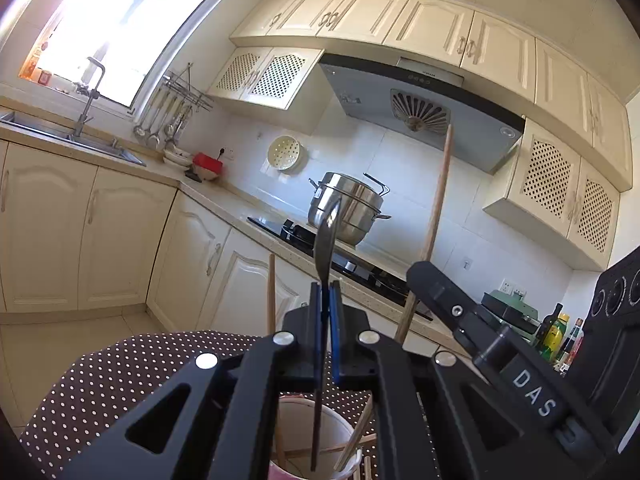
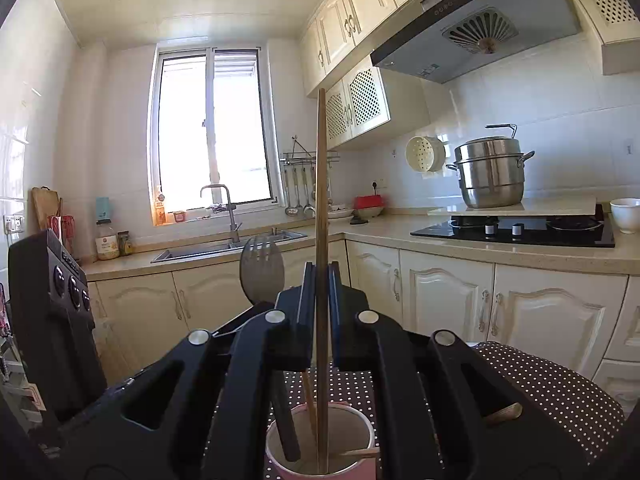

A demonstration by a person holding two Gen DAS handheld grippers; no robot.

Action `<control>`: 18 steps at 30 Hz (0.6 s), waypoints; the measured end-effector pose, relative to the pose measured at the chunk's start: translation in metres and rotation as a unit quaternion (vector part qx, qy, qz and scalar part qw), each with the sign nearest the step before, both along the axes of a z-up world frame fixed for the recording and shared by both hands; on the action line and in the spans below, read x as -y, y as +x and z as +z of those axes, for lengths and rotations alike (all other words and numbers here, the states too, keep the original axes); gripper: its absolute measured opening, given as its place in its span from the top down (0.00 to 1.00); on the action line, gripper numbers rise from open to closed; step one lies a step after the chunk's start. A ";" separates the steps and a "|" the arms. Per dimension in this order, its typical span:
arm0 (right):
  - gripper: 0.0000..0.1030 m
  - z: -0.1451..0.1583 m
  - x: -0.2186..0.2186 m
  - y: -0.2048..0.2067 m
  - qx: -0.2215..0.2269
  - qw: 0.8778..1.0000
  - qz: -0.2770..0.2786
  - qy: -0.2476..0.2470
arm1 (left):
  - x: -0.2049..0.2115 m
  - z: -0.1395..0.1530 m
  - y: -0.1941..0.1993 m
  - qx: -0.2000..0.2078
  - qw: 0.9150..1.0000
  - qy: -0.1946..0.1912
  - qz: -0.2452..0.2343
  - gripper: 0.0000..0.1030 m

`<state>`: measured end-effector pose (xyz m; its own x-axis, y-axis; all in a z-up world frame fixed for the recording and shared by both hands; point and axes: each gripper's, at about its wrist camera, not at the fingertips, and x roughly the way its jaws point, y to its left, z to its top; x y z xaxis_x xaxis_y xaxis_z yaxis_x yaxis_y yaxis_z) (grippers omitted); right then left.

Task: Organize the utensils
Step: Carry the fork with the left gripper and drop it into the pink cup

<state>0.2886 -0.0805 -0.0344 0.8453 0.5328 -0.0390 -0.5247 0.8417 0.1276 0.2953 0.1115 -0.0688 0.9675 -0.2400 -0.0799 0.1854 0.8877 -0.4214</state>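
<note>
left gripper (image 1: 326, 300) clamps fork (image 1: 326, 236), right gripper (image 2: 322, 292) chopstick (image 2: 321, 200), over cup (image 2: 320, 440).

The cup (image 1: 316, 440) at the bottom centre of the left view is cut off by the frame edge, its rim partly hidden behind the left gripper (image 1: 326, 304). Bottle labels (image 1: 556, 334) at far right are too small to read.

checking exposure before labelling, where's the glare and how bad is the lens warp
Left wrist view: window blown out white, cabinets bowed by fisheye. Right wrist view: window overexposed too, range hood slanted, corners dark.
</note>
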 end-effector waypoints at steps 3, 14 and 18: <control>0.93 -0.001 0.000 0.000 -0.002 1.000 -0.003 -0.004 | 0.000 0.000 0.001 -0.006 1.000 0.001 -0.005 0.95; 0.93 -0.001 0.003 -0.002 -0.018 1.000 -0.005 -0.004 | -0.006 0.000 -0.004 -0.030 1.000 0.000 -0.007 0.72; 0.93 -0.001 0.004 -0.003 -0.020 1.000 -0.006 -0.005 | -0.008 0.005 -0.010 -0.029 1.000 0.004 -0.001 0.70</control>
<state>0.2856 -0.0840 -0.0355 0.8494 0.5217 -0.0789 -0.5087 0.8494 0.1402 0.2848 0.1191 -0.0636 0.9606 -0.2412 -0.1379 0.1628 0.8908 -0.4243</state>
